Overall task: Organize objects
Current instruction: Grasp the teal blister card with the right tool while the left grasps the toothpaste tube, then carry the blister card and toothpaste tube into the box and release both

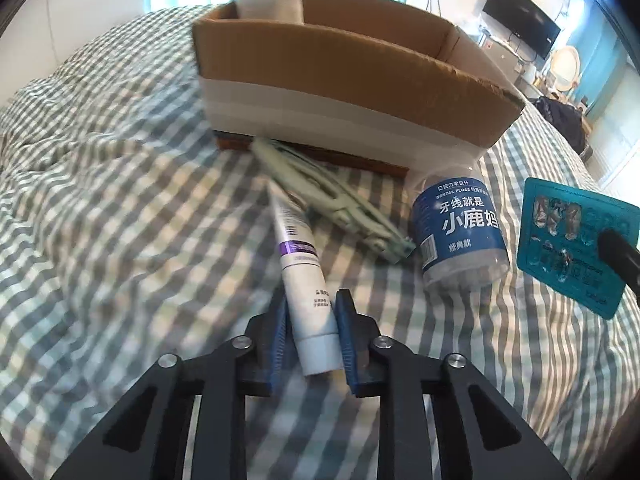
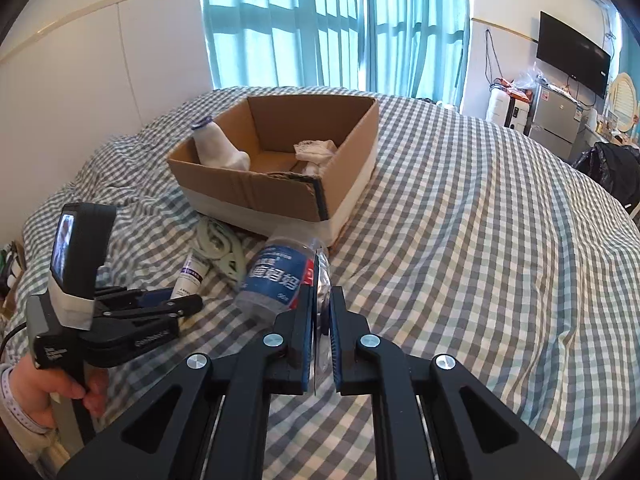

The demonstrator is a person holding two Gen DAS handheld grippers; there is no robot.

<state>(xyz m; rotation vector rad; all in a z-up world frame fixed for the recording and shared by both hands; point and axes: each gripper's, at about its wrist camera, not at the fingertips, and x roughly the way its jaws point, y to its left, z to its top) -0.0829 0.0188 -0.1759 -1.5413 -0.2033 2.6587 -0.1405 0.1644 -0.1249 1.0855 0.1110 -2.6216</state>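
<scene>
A white tube (image 1: 308, 280) with a purple band lies on the checked bedcover, cap end toward me. My left gripper (image 1: 312, 300) is shut on it just above the cap, blue pads against both sides; the right wrist view shows this gripper (image 2: 184, 298) and the tube (image 2: 192, 274) from the side. My right gripper (image 2: 322, 292) is shut on a teal blister card (image 1: 572, 240), seen edge-on (image 2: 320, 312) between its pads. A blue-labelled floss bottle (image 1: 460, 232) (image 2: 276, 276) and a grey-green plastic clip (image 1: 340, 200) lie before an open cardboard box (image 1: 340, 76) (image 2: 248, 196).
The box holds a white bottle (image 2: 218, 148) and a crumpled white cloth (image 2: 316, 150). A dark wooden edge (image 1: 320, 156) shows under the box. A person's hand (image 2: 52, 392) holds the left gripper's handle. Curtains, a wall television and a fridge stand beyond the bed.
</scene>
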